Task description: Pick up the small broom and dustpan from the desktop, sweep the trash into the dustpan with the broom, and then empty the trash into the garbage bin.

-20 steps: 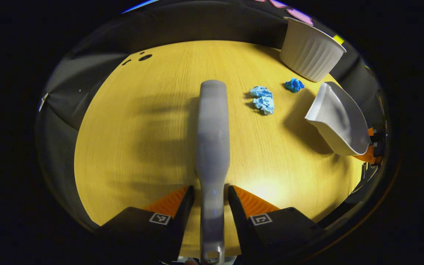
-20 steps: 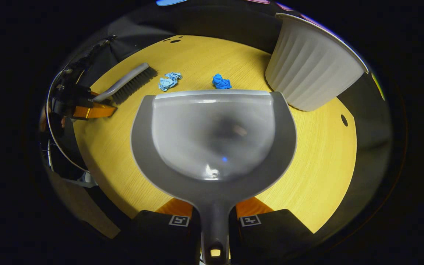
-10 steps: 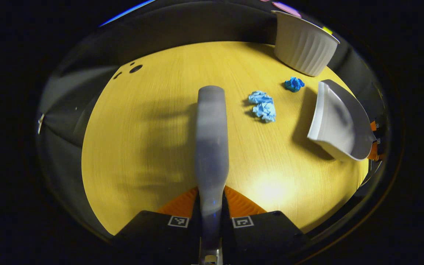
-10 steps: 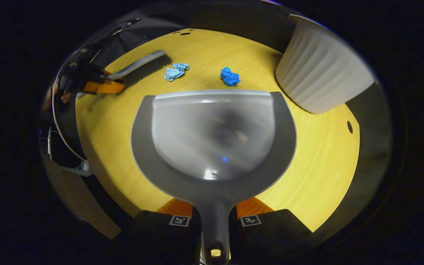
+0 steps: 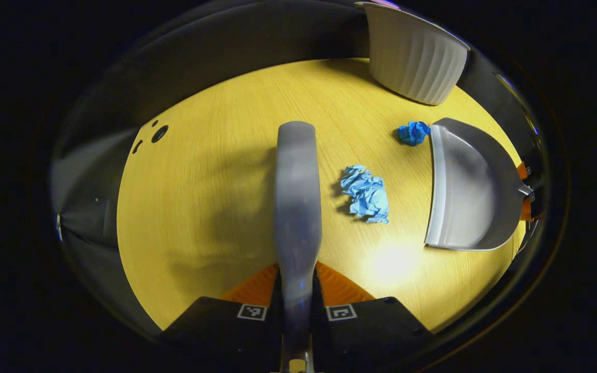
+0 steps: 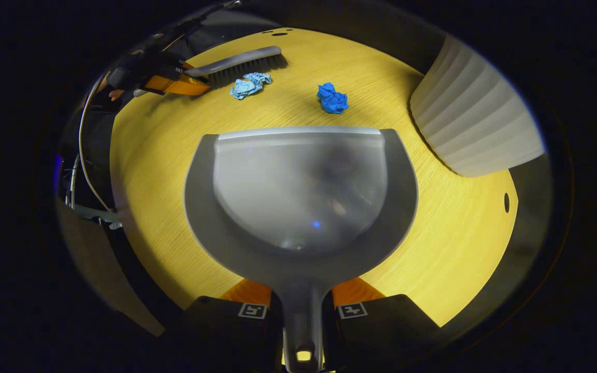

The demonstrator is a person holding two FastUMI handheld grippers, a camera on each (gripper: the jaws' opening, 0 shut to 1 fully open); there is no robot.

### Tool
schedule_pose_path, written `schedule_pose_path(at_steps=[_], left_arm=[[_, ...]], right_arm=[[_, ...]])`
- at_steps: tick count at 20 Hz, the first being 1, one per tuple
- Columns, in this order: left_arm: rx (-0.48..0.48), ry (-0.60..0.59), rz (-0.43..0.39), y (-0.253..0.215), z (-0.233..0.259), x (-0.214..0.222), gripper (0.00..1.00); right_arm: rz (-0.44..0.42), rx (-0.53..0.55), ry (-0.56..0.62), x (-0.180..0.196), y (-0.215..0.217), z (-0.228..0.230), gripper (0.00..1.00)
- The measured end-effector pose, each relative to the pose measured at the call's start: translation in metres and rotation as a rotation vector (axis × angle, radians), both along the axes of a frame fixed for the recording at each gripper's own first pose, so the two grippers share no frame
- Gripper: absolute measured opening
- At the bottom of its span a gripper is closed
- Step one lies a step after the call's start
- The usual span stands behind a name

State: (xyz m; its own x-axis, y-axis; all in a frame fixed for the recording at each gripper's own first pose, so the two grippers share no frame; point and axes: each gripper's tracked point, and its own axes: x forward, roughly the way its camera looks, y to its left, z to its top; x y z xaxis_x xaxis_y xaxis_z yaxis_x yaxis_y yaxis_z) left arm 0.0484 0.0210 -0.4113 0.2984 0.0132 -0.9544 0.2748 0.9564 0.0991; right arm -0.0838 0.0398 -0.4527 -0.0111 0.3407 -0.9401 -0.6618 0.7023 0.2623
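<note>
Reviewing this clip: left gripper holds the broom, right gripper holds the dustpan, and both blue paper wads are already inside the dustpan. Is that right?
Not quite. The left gripper holds the broom and the right gripper holds the dustpan, but both wads lie on the desktop: the dark blue wad and the light blue wad, in the right gripper view.

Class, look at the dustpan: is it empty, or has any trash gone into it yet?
Empty. The dustpan shows a bare scoop, while the light blue paper wad and the dark blue wad lie on the table beyond its front edge.
</note>
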Motion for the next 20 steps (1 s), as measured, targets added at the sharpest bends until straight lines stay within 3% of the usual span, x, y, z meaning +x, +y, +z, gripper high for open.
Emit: schedule_pose_path(at_steps=[7,13,18,20], left_arm=[[-0.055,0.003,-0.081,-0.058,-0.001,0.013,0.27],[-0.186,0.046,-0.183,-0.126,0.003,0.005,0.27],[-0.359,0.097,-0.14,-0.148,0.014,-0.01,0.27],[-0.407,0.094,-0.096,-0.15,0.019,-0.01,0.27]], right_arm=[[0.046,0.046,-0.019,0.01,0.01,-0.005,0.35],[0.07,0.071,-0.034,0.012,0.011,-0.009,0.35],[0.07,0.06,-0.059,0.012,0.005,-0.011,0.35],[0.033,0.068,-0.074,0.015,0.008,-0.009,0.34]])
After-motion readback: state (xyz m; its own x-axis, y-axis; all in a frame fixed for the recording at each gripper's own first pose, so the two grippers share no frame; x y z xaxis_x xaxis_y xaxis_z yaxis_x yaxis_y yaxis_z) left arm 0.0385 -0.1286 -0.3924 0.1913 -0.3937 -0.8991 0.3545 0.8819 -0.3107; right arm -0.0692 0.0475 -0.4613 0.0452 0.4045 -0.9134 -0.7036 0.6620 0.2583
